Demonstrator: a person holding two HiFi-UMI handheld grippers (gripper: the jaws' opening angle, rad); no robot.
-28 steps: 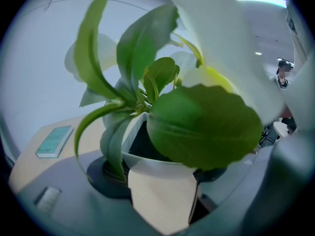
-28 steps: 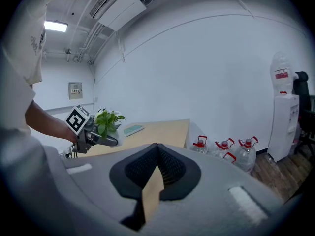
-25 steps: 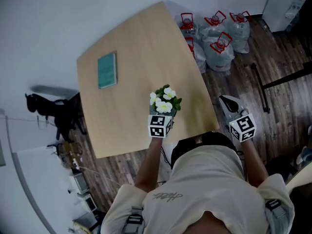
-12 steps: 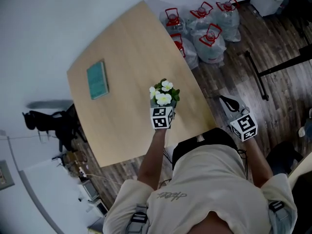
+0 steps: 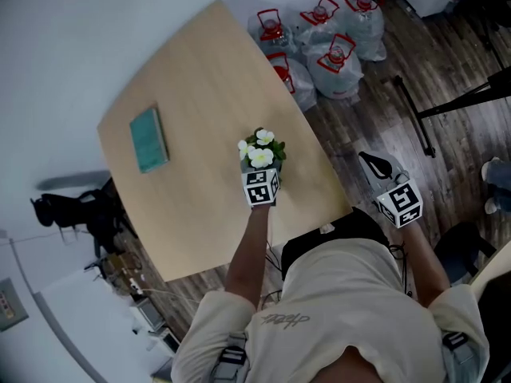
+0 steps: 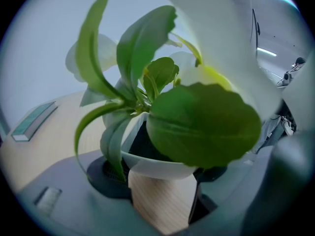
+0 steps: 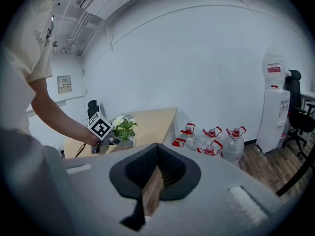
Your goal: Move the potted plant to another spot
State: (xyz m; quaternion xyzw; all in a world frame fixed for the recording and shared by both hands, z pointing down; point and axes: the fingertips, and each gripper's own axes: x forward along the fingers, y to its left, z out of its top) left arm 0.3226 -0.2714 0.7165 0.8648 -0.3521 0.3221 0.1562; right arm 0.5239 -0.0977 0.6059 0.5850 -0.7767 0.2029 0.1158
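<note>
The person wears a cream T-shirt (image 5: 335, 294) with dark lettering; the left gripper (image 5: 259, 168) and right gripper (image 5: 371, 164) bear black-and-white marker cubes (image 5: 260, 187).

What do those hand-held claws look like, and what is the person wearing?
The left claw and the right claw each have a grey body, dark ribbed pads and a white cube printed with black square markers. The person wears a cream short-sleeved T-shirt.
</note>
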